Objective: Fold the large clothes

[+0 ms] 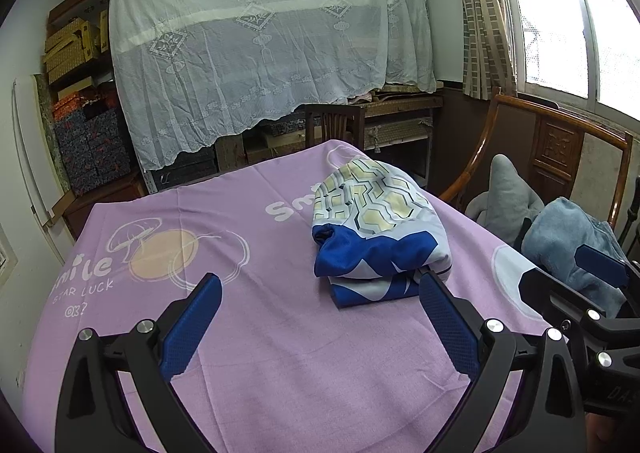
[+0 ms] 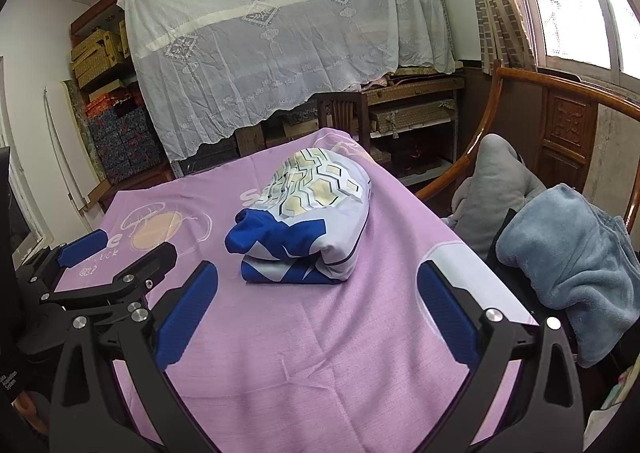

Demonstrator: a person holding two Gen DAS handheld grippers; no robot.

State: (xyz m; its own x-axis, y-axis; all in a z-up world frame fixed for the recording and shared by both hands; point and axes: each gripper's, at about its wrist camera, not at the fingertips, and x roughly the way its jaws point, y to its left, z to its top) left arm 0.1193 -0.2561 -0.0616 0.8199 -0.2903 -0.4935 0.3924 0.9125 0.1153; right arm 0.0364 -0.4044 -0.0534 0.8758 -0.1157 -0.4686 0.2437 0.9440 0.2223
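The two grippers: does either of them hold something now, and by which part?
Nothing is held. The left gripper and the right gripper are both open above the purple cloth, apart from the folded bundle.

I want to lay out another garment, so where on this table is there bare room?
The near half of the purple tablecloth, between the folded bundle and both open grippers, is free. So is the left side by the mushroom print. The right edge is crowded: blue blanket and grey cushion.
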